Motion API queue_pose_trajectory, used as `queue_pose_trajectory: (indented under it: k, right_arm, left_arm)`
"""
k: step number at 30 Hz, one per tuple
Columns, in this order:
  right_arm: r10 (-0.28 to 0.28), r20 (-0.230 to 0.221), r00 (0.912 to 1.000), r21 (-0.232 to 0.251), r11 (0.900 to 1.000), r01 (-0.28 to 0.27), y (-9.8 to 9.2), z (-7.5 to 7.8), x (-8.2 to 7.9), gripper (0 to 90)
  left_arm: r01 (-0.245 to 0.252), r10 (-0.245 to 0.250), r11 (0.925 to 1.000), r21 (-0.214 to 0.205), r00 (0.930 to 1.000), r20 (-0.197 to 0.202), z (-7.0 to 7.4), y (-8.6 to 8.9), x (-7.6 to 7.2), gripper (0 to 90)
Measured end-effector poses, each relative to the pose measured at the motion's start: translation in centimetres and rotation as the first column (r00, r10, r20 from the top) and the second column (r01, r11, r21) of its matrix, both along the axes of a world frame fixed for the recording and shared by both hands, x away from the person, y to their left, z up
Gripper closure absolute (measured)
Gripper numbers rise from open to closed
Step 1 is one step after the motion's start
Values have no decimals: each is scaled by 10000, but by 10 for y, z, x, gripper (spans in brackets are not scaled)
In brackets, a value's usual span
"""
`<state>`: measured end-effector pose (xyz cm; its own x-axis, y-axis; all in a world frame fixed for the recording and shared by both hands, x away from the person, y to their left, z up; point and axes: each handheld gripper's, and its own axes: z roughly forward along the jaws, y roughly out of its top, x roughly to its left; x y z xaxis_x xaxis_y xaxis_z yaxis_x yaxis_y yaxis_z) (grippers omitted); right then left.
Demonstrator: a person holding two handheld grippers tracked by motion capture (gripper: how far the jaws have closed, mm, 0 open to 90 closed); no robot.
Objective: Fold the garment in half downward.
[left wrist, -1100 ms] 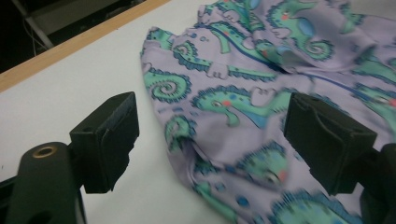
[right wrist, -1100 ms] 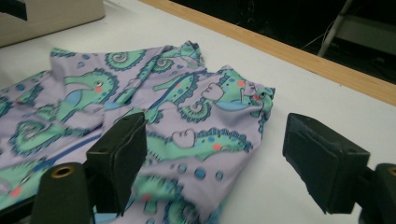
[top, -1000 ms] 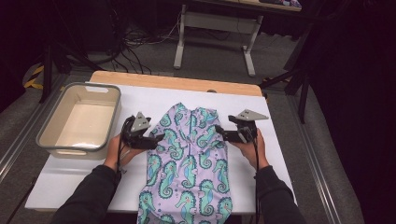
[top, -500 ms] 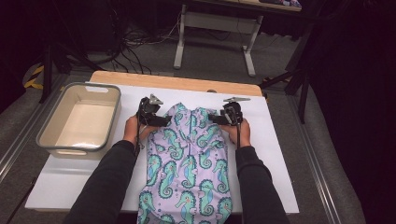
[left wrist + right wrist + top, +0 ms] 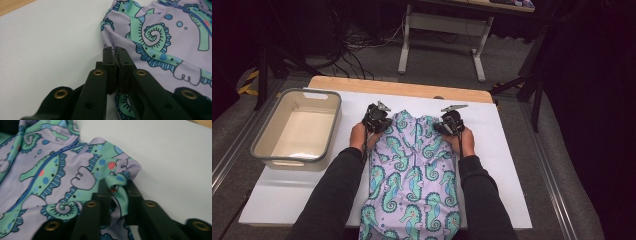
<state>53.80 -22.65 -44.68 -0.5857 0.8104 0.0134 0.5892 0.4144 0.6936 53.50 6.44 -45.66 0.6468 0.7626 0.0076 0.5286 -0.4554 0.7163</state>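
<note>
At the near edge of the white table (image 5: 512,165) a person's two dark sleeves come in, one on each side of a lilac garment (image 5: 414,180) printed with green seahorses. The garment lies flat down the middle of the table, its lower end hanging over the near edge and its upper end toward the far side, with a blue zip running up its middle.

Farther in, at the garment's upper left corner, the left gripper (image 5: 115,53) has just been closing: its jaws stand nearly together, pinching the thin edge of the cloth between them. At the upper right corner the right gripper (image 5: 117,185) has likewise just been closing, and a bunched fold of the cloth is clamped between its jaws, puckered where the pads press it. In the high view each hand sits just behind its gripper, at the left (image 5: 376,119) and at the right (image 5: 451,122).

To the left, a grey tub (image 5: 271,142) stands on the table apart from the garment. Beyond the white surface a strip of wooden tabletop (image 5: 402,89) shows.
</note>
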Motion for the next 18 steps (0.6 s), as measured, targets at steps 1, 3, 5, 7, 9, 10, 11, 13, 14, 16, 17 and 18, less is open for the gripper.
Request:
queue_pose_trajectory:
  k: [1,3,5,7,9,10,11,13,14,16,17,18]
  right_arm:
    - [59,69,10000,-160,9999,-58,1,0,0,839]
    - [276,203,9994,-444,9987,-267,6,1,-1,848]
    - [446,411,9982,-814,9958,-411,10,3,-3,853]
    - [522,716,9961,-1084,9931,-443,13,6,-4,856]
    - [524,993,9937,-1248,9914,-398,16,8,-5,857]
    - [487,1112,9926,-1374,9900,-332,16,10,-6,858]
    - [432,1198,9919,-1426,9894,-258,17,11,-6,859]
    - [453,1459,9883,-1458,9890,-238,19,13,-7,859]
    - [400,1583,9866,-1355,9906,-184,19,14,-8,860]
    - [394,1588,9865,-1385,9902,-172,20,14,-8,860]
    - [395,1605,9862,-1430,9896,-164,20,13,-8,860]
    - [382,1608,9862,-1399,9900,-155,20,13,-8,860]
  left_arm:
    - [-41,40,9998,171,10000,19,1,0,-1,883]
    - [-122,119,9994,308,9998,130,3,0,-2,887]
    - [-323,313,9989,349,9991,284,5,2,-3,888]
    - [-413,404,9987,282,9987,320,6,3,-4,888]
    - [-458,445,9985,310,9982,410,6,2,-4,889]
    - [-472,459,9984,314,9981,420,7,2,-4,889]
    - [-597,584,9979,235,9969,520,8,2,-5,889]
    - [-581,557,9976,372,9964,636,10,3,-4,889]
    - [-580,553,9975,407,9964,636,9,3,-4,889]
    - [-614,589,9975,351,9958,695,9,3,-5,889]
    - [-603,580,9976,326,9960,687,9,3,-6,889]
    - [-585,561,9977,330,9960,689,10,3,-6,889]
